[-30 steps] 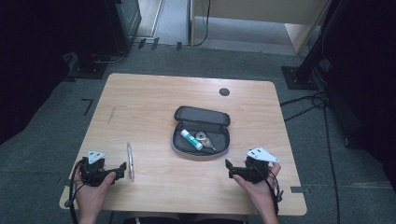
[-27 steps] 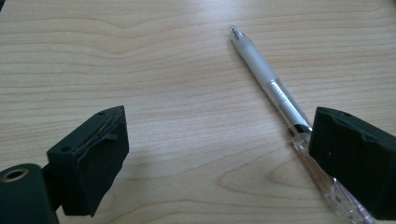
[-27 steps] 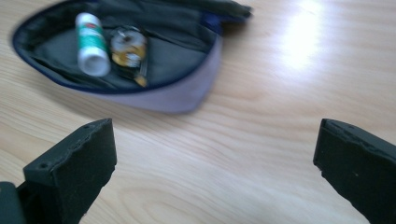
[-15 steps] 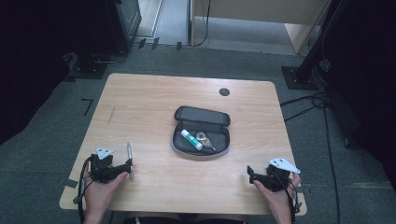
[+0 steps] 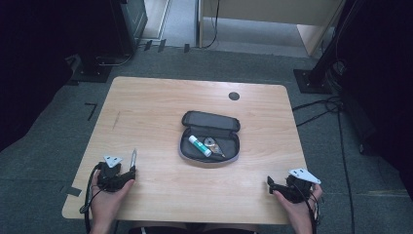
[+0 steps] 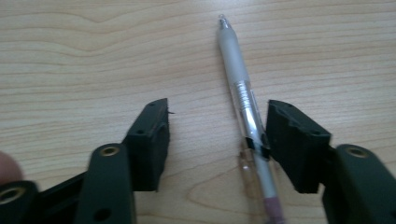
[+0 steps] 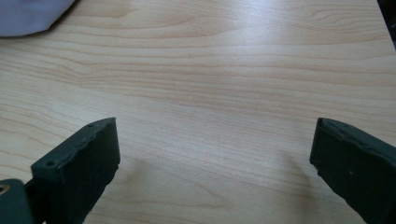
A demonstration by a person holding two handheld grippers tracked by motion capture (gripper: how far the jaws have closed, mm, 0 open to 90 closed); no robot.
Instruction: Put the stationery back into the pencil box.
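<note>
the pen (image 6: 243,109) lies flat on the desk (image 5: 160,105) near its front left corner, long axis running away from the person, tip pointing to the far edge. the left gripper (image 6: 217,140) straddles it, jaws half open and just closing (one pad beside the clip). the right gripper (image 7: 212,163) rests wide open, holding nothing.

Left gripper (image 6: 217,140) fingers have been closing around the pen (image 6: 243,107).
</note>
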